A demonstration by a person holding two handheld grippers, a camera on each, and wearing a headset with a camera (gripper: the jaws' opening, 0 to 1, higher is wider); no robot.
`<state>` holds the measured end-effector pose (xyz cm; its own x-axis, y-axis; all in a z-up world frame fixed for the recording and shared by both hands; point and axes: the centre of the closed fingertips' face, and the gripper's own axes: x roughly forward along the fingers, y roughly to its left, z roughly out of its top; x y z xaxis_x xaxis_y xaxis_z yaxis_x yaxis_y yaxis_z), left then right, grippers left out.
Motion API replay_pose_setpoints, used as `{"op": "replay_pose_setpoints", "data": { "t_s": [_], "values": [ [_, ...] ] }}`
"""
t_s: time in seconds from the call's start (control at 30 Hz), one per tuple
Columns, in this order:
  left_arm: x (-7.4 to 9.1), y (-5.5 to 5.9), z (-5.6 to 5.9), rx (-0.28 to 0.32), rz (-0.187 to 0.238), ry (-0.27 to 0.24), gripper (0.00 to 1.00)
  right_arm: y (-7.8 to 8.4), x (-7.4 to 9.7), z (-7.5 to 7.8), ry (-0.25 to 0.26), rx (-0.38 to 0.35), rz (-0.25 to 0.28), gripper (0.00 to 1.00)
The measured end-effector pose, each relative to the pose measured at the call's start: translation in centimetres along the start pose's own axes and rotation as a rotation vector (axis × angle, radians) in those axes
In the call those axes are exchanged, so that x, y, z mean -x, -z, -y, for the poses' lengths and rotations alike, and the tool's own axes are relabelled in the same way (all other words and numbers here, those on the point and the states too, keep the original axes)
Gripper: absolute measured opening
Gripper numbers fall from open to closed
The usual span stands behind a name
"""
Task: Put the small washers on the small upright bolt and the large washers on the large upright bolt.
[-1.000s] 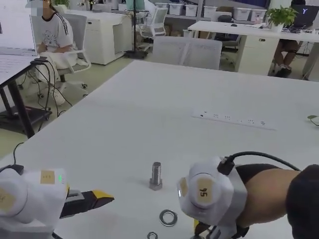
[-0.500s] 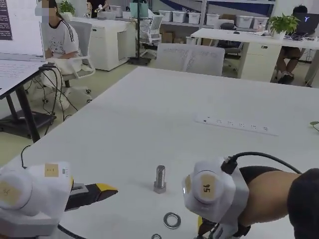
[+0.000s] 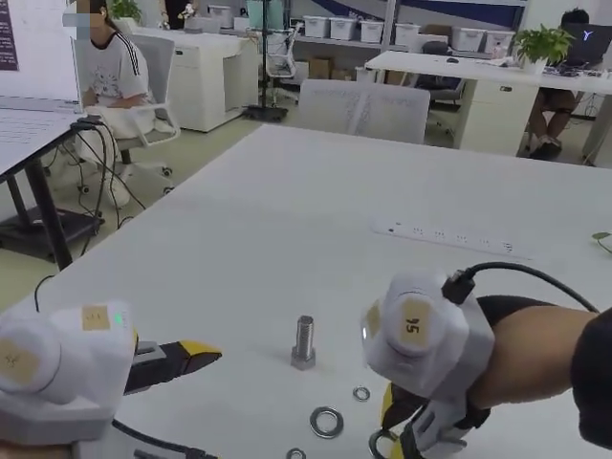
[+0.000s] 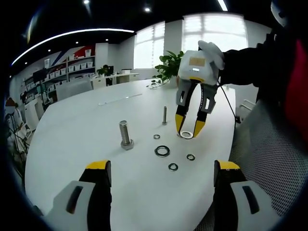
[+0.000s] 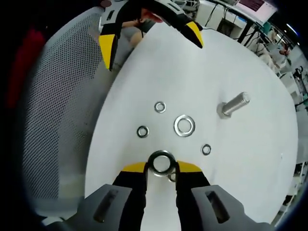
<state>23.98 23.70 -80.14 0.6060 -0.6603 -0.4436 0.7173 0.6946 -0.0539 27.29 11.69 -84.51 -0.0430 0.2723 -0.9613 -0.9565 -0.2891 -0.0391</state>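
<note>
Head view looks down on the white desk (image 3: 287, 210). The left hand-held gripper (image 4: 162, 173) has its jaws spread wide. The right hand-held gripper (image 5: 161, 167) pinches a held washer (image 5: 161, 162). The large bolt (image 4: 125, 135) and small bolt (image 4: 164, 115) stand upright, apart. A loose large washer (image 4: 162, 151) and small washers (image 4: 173, 167) lie flat near them.

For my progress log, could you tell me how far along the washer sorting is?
Done: nothing; large bolt and small bolt stand bare. In hand: right gripper shut on one washer, left gripper open. Left: that washer, plus one large washer and three small washers lying on the table.
</note>
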Motion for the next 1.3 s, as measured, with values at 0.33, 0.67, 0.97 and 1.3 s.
{"op": "replay_pose_setpoints", "data": {
  "t_s": [0.33, 0.67, 0.97, 1.3],
  "values": [
    [-0.1, 0.1, -1.0, 0.025, 0.027, -0.039, 0.86, -1.4, 2.0, 1.7, 0.038, 0.004, 0.025, 0.23],
    [0.2, 0.0, -2.3, 0.035, 0.056, -0.101, 0.85, -3.1, 4.2, 3.8, 0.084, 0.028, 0.050, 0.23],
    [0.3, 0.2, -2.8, 0.038, 0.056, -0.133, 0.84, -5.5, 5.9, 5.9, 0.126, 0.055, 0.074, 0.23],
    [0.6, 0.2, -3.3, 0.032, 0.069, -0.159, 0.83, -8.0, 6.8, 8.1, 0.148, 0.091, 0.084, 0.23]
  ]
}}
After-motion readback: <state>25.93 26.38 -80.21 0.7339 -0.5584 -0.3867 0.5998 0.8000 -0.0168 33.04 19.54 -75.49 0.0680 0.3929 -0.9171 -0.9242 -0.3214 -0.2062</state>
